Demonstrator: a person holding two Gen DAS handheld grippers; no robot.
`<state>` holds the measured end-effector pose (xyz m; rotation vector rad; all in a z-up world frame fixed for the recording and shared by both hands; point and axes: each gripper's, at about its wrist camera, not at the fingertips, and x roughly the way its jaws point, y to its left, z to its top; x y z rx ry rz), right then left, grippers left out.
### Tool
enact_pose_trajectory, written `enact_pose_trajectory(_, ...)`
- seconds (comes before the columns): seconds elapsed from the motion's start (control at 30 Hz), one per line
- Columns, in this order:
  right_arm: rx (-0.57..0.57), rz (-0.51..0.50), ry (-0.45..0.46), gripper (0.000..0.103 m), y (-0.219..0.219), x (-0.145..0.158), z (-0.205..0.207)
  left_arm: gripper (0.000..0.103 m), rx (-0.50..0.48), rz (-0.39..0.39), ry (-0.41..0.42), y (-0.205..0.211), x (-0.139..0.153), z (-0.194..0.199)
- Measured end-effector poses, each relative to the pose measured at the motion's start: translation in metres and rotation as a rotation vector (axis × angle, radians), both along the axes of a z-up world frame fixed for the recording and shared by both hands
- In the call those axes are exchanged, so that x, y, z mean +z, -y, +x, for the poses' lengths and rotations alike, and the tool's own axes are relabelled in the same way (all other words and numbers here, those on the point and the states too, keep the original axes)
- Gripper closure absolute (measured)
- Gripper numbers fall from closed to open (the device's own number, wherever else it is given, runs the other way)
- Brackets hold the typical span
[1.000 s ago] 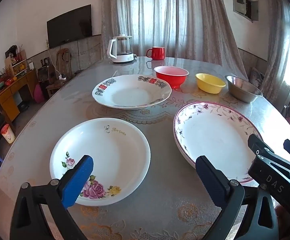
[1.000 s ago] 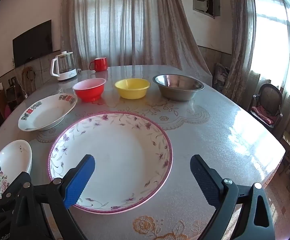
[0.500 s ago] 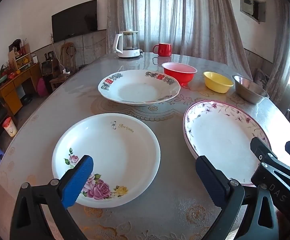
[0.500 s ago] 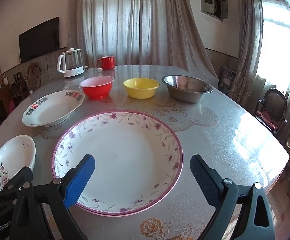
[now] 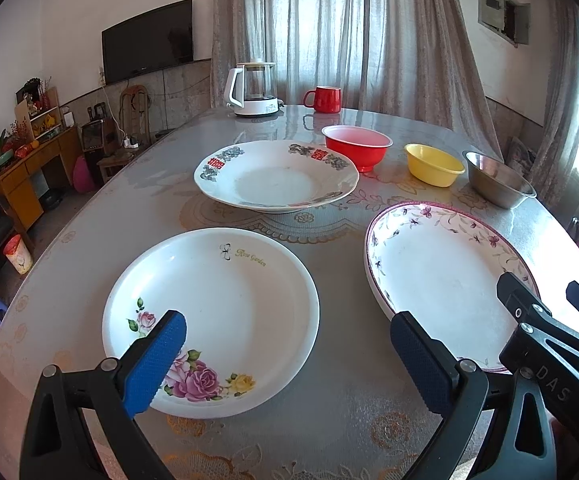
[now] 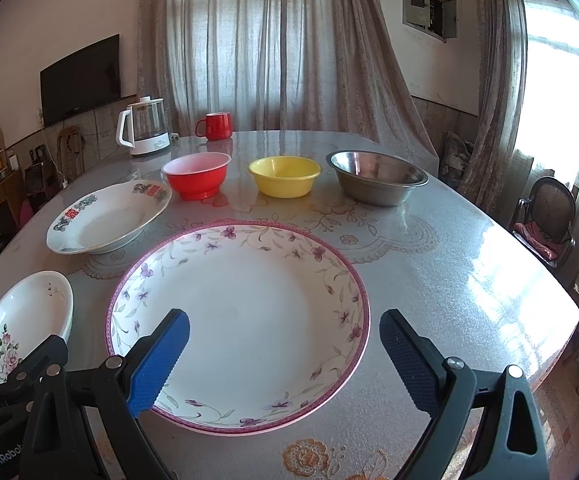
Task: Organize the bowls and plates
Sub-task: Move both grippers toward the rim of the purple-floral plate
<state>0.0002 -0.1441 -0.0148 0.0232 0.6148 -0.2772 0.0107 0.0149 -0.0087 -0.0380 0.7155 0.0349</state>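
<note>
A white rose plate [image 5: 225, 312] lies at the table's near left; my left gripper [image 5: 289, 364] is open above its near rim. A large purple-flowered plate [image 6: 245, 316] lies to the right; my right gripper [image 6: 285, 360] is open over its near edge. It also shows in the left wrist view [image 5: 445, 272]. A third plate [image 5: 277, 176] with red marks sits further back. Behind stand a red bowl [image 6: 197, 174], a yellow bowl [image 6: 285, 174] and a steel bowl [image 6: 377, 176] in a row.
A white kettle [image 6: 143, 132] and a red mug [image 6: 215, 126] stand at the far edge of the table [image 6: 449, 264]. A chair [image 6: 545, 220] stands to the right, a wooden cabinet [image 5: 29, 172] to the left.
Both grippers have drifted slightly forward over the plates, so the tableware looks a little nearer and larger. Both stay open; nothing on the table has moved.
</note>
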Motion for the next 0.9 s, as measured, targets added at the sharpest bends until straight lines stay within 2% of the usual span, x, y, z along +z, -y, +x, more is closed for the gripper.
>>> enact_pose_trajectory(0.9,0.014,0.016,0.001,0.005,0.0001,-0.0029,0.0068,0.000,-0.015,0.012,-0.015,0.0053,-0.0023,0.0059)
